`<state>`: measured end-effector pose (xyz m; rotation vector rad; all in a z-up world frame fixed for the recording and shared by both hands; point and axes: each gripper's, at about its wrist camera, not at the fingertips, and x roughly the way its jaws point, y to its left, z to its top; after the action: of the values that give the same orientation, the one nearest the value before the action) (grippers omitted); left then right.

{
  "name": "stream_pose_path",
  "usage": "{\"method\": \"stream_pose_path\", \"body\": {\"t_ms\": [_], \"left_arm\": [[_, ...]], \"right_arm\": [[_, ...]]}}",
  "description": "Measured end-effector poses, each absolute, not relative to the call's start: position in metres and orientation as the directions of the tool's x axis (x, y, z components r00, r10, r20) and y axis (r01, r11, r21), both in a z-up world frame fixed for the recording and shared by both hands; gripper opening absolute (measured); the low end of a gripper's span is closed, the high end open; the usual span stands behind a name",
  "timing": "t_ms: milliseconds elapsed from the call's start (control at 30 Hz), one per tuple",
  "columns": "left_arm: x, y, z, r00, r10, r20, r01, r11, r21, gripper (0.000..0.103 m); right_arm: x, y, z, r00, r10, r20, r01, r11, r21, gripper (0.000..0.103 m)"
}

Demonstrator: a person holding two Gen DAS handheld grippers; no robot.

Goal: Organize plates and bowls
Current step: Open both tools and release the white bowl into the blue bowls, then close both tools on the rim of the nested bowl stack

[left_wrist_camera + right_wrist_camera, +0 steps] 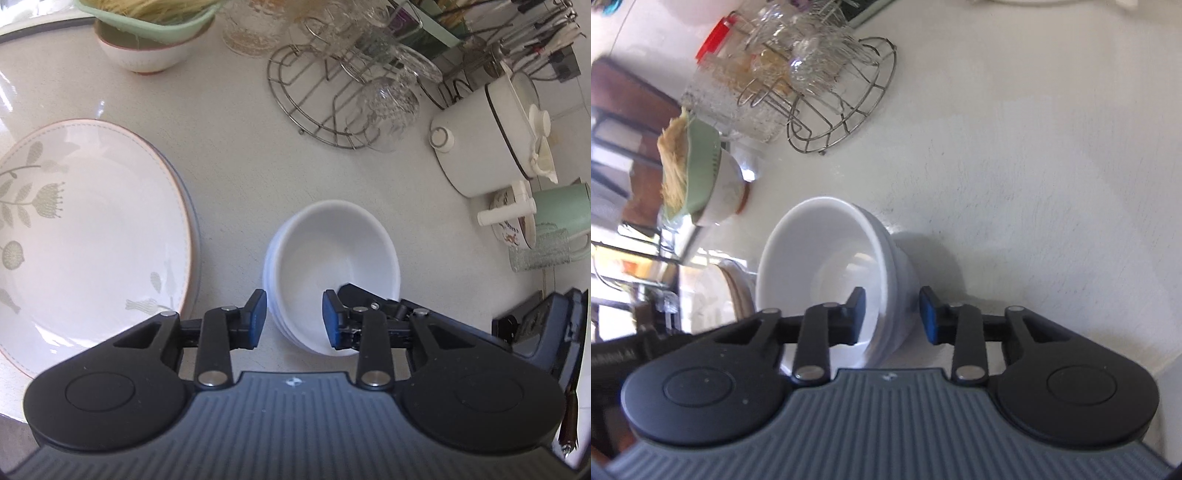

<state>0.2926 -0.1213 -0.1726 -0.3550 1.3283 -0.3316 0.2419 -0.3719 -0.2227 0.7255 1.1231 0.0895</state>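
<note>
White bowls point(332, 266) (nested, at least 3 by their rims) sit on the pale counter point(236, 155), just right of a flowered plate point(92, 229). The left gripper point(294, 320) hangs spread over their near rim. The right gripper point(892, 316) straddles the rim, jaws apart, 1 finger inside.

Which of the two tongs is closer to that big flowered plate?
The left. The left tongs sit open just right of the plate, straddling the near rim of the white bowls. The right tongs straddle the bowls' other side, farther from the plate.
</note>
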Motion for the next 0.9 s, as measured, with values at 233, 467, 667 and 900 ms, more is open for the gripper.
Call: {"method": "stream_pose_path", "body": {"t_ms": [233,467,667,900], "left_arm": [[0.297,-0.130,-0.172,0.208,-0.426,-0.880,0.047,0.903,-0.426,0.040],[0.306,-0.147,-0.170,0.202,-0.425,-0.882,0.106,0.905,-0.412,0.049],[0.310,-0.171,-0.182,0.161,-0.426,-0.890,0.185,0.899,-0.397,0.049],[0.308,-0.195,-0.205,0.102,-0.417,-0.903,0.239,0.891,-0.385,0.049]], "right_arm": [[0.241,-0.374,-0.224,0.454,0.393,-0.800,0.306,0.775,0.553,0.022],[0.237,-0.384,-0.216,0.457,0.338,-0.823,0.319,0.801,0.506,0.016],[0.227,-0.401,-0.212,0.468,0.298,-0.832,0.357,0.797,0.487,0.016],[0.216,-0.411,-0.206,0.471,0.257,-0.844,0.376,0.806,0.456,0.016]]}}
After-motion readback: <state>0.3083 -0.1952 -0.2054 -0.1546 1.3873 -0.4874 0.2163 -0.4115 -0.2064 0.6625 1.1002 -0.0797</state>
